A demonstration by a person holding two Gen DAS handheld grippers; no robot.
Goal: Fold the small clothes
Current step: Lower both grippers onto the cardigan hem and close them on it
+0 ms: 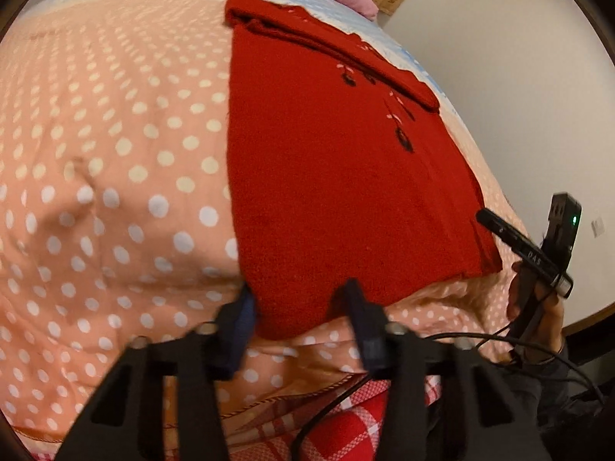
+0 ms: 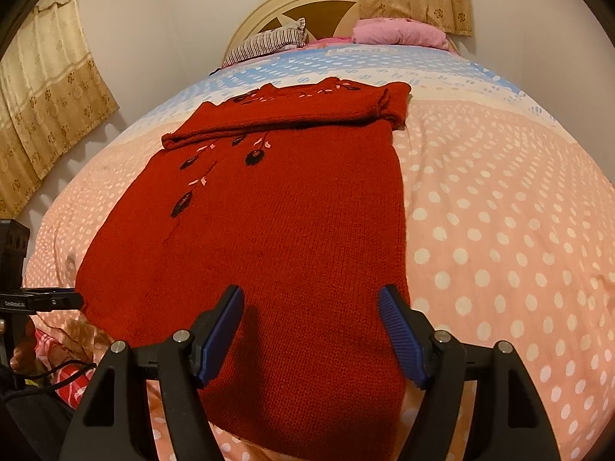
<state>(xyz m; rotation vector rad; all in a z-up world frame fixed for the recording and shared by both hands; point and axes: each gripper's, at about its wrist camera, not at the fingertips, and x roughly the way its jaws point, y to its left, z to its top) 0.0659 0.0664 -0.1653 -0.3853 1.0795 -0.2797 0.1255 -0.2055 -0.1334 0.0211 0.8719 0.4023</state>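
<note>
A red knitted sweater (image 1: 338, 176) with dark embroidered flowers lies flat on the bed, its sleeves folded across the top. It also shows in the right wrist view (image 2: 276, 223). My left gripper (image 1: 298, 292) is open at the sweater's near hem corner, one finger on each side of the corner. My right gripper (image 2: 311, 296) is open just above the near hem, fingers spread over the fabric. The right gripper also shows in the left wrist view (image 1: 538, 253), and the left gripper in the right wrist view (image 2: 42, 301).
The bed has a pink polka-dot cover (image 2: 499, 230) with a blue band (image 2: 346, 65) at the far end. A striped pillow (image 2: 269, 42) and a pink pillow (image 2: 399, 32) lie by the headboard. A red checked cloth (image 1: 346, 426) hangs at the bed's near edge. Walls and curtains surround.
</note>
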